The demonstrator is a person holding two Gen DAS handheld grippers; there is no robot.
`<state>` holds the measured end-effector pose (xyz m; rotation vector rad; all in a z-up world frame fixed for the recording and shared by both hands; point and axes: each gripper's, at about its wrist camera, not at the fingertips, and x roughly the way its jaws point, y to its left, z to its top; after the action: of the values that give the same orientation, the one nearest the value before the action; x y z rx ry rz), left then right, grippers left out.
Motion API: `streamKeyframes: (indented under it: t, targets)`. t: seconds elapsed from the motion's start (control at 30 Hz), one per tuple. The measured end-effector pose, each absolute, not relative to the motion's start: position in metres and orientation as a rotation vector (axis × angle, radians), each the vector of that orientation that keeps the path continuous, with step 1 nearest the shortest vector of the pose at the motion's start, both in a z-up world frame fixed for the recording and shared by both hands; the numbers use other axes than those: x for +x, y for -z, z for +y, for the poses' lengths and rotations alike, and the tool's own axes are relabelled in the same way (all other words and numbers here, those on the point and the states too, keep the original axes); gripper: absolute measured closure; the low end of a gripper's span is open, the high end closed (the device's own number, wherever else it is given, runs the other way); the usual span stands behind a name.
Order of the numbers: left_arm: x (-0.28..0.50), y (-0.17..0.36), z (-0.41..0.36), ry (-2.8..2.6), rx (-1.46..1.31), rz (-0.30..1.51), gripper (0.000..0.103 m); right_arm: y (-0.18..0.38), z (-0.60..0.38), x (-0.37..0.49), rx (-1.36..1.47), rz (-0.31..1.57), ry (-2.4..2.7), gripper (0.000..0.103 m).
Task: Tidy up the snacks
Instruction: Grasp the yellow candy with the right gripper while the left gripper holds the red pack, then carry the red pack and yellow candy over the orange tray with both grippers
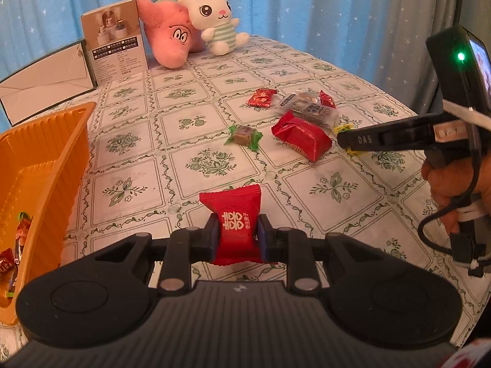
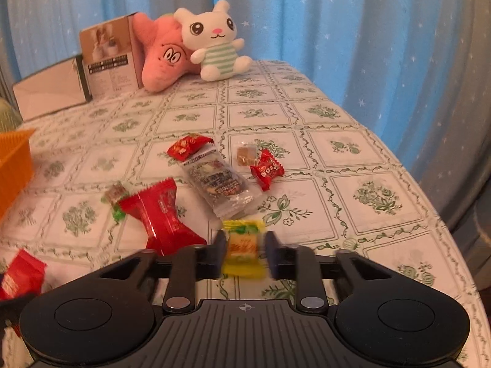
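Clamped in the left gripper [image 1: 235, 235], a red candy [image 1: 234, 219] hangs above the table's near edge; the right gripper [image 2: 245, 253] pinches a yellow candy [image 2: 244, 247]. Either slick wrapper could slip before reaching the orange tray [image 1: 46, 165] at the left edge. Floral tablecloth [image 1: 322, 187], blue curtains [image 1: 337, 6] behind

A lived-in home room, by the look of it: a table [image 2: 353, 165] under a green floral cloth, star-dotted blue curtains [image 2: 353, 46] behind, and at the far left a pink plush [image 2: 162, 58] and white bunny toy [image 2: 214, 41] beside a product box [image 2: 109, 56].
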<state>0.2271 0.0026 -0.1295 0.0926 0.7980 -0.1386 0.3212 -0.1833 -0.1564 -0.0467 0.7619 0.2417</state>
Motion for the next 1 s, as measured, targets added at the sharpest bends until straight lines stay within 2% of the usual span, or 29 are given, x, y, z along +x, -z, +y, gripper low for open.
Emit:
streamKeyframes:
  t: [0.47, 1.0]
  targets:
    - [0.189, 0.113, -0.002, 0.125, 0.042, 0.783, 0.08, 0.124, -0.196, 0.251, -0.01, 0.736, -0.239, 0.082]
    - [0.119, 0.064, 0.022, 0.036, -0.05, 0.737, 0.08, 0.077, -0.172, 0.153, 0.053, 0.736, -0.319, 0.082]
